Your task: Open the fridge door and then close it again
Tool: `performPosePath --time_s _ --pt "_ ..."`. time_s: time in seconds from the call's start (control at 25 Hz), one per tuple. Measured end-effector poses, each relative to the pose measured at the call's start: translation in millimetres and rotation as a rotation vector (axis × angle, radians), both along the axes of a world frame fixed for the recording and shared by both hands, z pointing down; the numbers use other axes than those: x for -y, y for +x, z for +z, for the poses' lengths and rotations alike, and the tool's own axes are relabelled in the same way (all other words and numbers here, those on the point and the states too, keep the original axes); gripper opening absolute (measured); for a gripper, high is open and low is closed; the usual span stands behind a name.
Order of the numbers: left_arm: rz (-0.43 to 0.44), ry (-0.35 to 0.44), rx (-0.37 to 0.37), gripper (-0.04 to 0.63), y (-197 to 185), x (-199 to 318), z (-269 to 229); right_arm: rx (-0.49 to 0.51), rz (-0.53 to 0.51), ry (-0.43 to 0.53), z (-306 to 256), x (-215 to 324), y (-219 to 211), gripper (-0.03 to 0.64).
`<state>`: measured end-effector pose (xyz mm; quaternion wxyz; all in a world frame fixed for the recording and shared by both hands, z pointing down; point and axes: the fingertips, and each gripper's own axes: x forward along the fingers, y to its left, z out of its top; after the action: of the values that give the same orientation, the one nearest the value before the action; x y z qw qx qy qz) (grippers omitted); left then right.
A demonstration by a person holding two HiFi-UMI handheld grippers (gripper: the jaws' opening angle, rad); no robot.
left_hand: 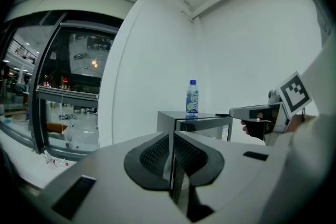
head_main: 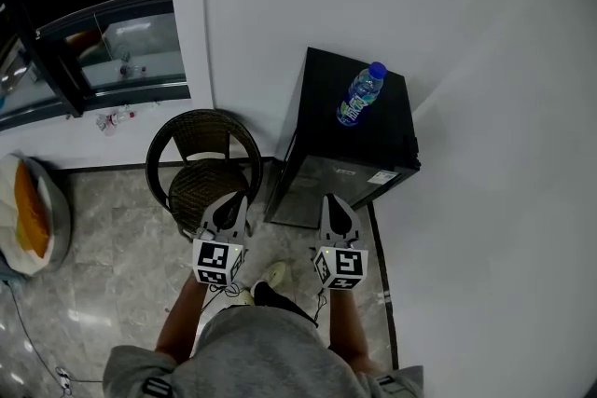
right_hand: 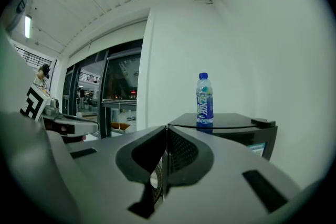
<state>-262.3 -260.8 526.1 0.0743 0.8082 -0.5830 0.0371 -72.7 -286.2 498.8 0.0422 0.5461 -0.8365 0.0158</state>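
Note:
A small black fridge (head_main: pixel 359 130) with a glass door (head_main: pixel 326 185) stands in the corner against the white wall, its door closed. A blue bottle (head_main: pixel 360 94) stands on its top. Both grippers hover side by side in front of the fridge, short of the door, pointing at it. My left gripper (head_main: pixel 229 208) is shut with nothing between its jaws. My right gripper (head_main: pixel 338 208) is shut and empty too. The fridge (left_hand: pixel 195 122) and bottle (left_hand: pixel 192 96) appear ahead in the left gripper view, the right gripper (left_hand: pixel 247 113) beside them. The bottle (right_hand: pixel 204 99) sits on the fridge (right_hand: pixel 236 128) in the right gripper view.
A dark wicker chair (head_main: pixel 203 161) stands left of the fridge, just beyond the left gripper. A glass-fronted window (head_main: pixel 103 51) lies at the far left, a bag (head_main: pixel 33 214) on the tiled floor (head_main: pixel 103 275). White wall (head_main: pixel 485 154) closes the right side.

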Motion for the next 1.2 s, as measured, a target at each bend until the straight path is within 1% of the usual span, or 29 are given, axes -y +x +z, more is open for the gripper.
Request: performPosePath --time_s 0.24,0.6,0.84,1.2 --pt "0.036 0.008 0.012 0.029 7.6 -19.1 -6.1 -0.015 0.009 0.001 -0.8 -36.1 5.2 0.031" --pt "0.072 0.005 0.02 0.028 16.8 -48.0 -4.8 0.004 0.017 -0.027 14.0 -77.1 7.7 0.031" --pt "0.081 -0.002 0.018 0.029 19.9 -57.5 -4.3 0.008 0.018 -0.029 15.6 -87.5 7.8 0.028" --pt "0.087 0.01 0.02 0.029 22.2 -60.0 -8.3 0.019 0.02 -0.026 16.1 -90.6 8.4 0.025"
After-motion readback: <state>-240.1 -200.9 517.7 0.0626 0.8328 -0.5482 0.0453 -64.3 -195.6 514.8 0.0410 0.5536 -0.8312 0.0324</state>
